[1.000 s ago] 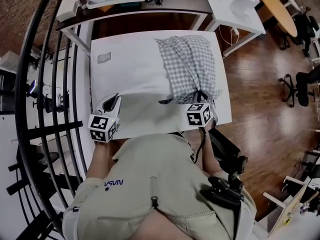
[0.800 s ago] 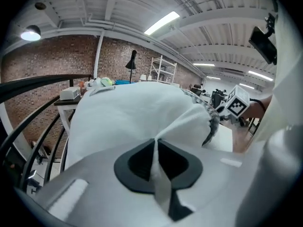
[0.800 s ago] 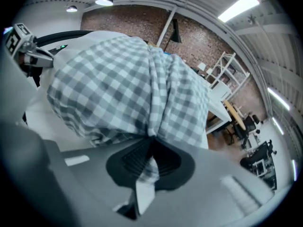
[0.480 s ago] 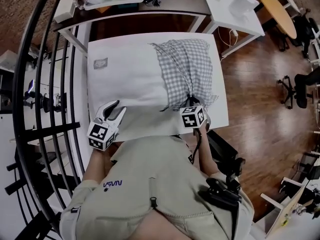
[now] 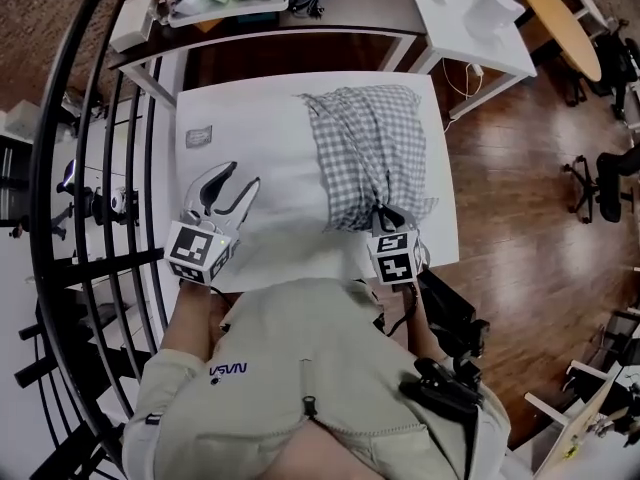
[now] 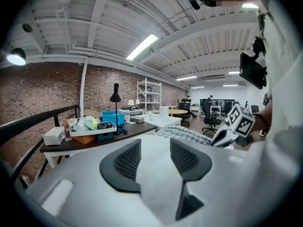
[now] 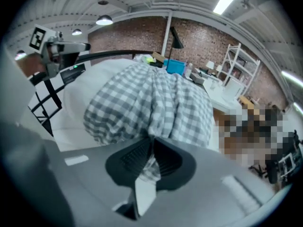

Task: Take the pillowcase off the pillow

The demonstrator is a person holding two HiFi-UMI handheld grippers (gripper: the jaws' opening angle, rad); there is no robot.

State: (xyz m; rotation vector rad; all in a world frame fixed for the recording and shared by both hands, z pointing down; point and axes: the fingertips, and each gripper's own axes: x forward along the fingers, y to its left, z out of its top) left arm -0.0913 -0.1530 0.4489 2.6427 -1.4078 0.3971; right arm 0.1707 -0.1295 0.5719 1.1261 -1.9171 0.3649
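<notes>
Two grippers in play: right gripper [image 5: 386, 214] clamped on bunched end of checked pillowcase [image 5: 370, 148], which covers right half of white pillow [image 5: 262, 158] on table [image 5: 443, 240]. Jaws of left gripper [image 5: 241, 176] just opened, nothing between, above pillow's bare left end.

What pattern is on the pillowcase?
The pillowcase has a grey-and-white check pattern, which shows best in the right gripper view.

The person wears a beige short-sleeved shirt [image 5: 300, 368] with small dark lettering [image 5: 227, 369] near one sleeve. The left gripper [image 5: 243, 175] and the right gripper [image 5: 381, 211] have pale grey shells and black ribbed pads [image 6: 128, 161]. Each carries a cube with black-and-white square markers [image 5: 200, 251]. A black cable [image 5: 405, 310] runs from the right one.
</notes>
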